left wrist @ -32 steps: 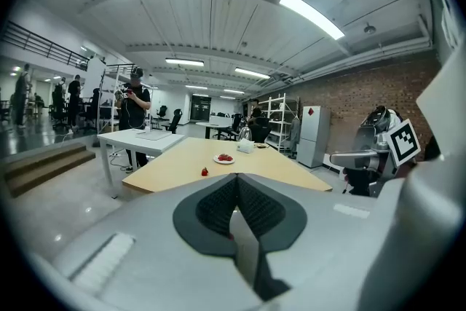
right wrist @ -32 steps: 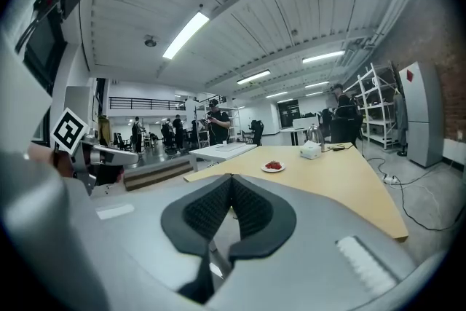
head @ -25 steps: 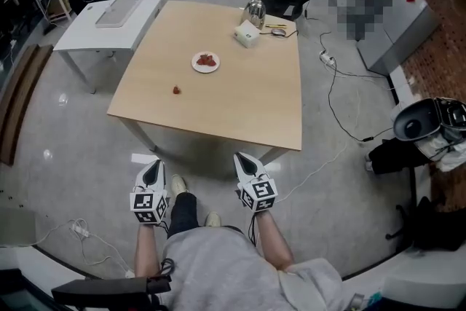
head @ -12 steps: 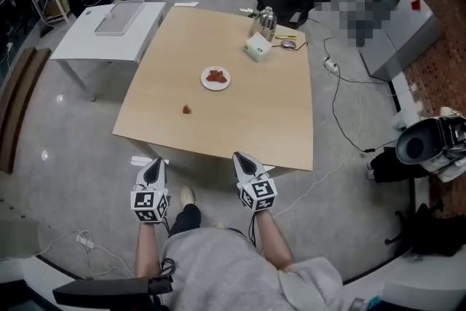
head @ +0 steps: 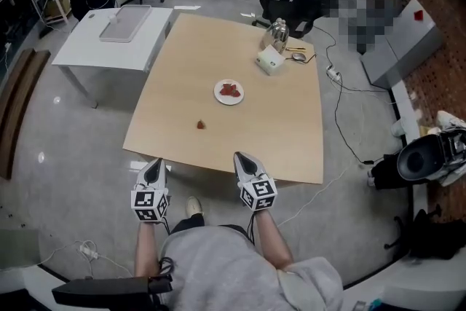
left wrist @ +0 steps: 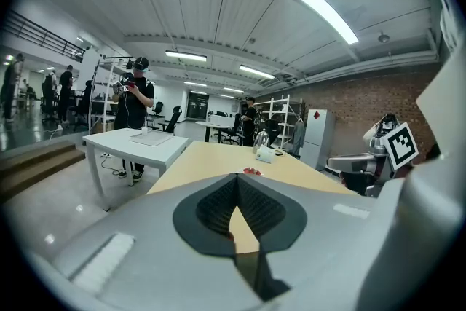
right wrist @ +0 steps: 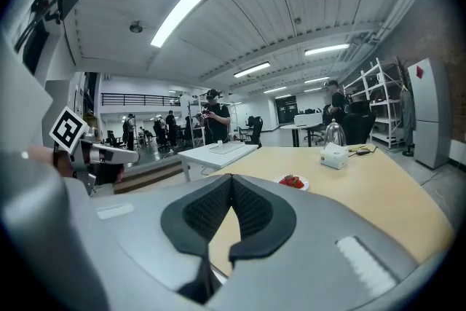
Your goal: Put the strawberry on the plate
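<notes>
A lone strawberry lies on the wooden table, near its front left corner. Farther in stands a small white plate with red strawberries on it; it also shows as the plate in the left gripper view and the plate in the right gripper view. My left gripper and right gripper hang side by side just short of the table's front edge, both shut and empty. The left gripper and right gripper have their tips touching, pointed across the tabletop.
A white box, a shiny kettle and a mouse sit at the table's far right corner. A white side table stands to the left, with a person behind it. Cables trail over the floor at right, near a machine.
The table, plate and strawberry have slid down the head view towards me as I walk up to it. Both grippers keep their places in the view and stay shut.
</notes>
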`<state>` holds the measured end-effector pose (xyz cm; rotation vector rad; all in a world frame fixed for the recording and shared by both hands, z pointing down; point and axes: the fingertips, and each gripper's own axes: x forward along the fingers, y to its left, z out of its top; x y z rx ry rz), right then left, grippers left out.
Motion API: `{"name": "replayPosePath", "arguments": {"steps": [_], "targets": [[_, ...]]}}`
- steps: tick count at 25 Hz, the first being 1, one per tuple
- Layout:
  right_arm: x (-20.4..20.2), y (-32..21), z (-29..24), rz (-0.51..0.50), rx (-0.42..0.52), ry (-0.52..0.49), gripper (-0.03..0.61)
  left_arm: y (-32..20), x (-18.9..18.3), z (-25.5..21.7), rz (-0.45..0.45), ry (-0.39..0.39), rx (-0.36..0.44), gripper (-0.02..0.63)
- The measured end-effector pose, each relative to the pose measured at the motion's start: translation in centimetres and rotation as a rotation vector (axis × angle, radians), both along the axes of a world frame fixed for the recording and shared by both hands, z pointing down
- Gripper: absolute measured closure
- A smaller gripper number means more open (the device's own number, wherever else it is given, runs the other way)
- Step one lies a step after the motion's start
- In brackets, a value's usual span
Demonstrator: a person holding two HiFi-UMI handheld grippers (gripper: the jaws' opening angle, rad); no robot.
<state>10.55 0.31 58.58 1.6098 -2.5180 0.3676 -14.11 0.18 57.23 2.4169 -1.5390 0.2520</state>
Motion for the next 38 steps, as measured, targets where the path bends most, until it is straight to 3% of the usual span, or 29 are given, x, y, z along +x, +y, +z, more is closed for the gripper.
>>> {"name": "replayPosePath", "arguments": {"steps": [11, 21, 38], "targets": [[-4.0, -3.3, 0.7, 0.028, -0.003, 0.021, 0.571, -3.9, -3.6, 1.0, 0.027, 0.016, -0.006, 0.594], [-4.9, -5.2, 1.8, 0.037, -0.030, 0.035, 0.571, -6.1, -4.6, 2.2, 0.031, 0.026, -0.026, 0.594], [-5.2, -11.4, 7.2, -0.031, -0.137, 0.074, 0.571, -9.9, -5.3, 4.4, -0.022, -0.002, -0.091, 0.594]]}}
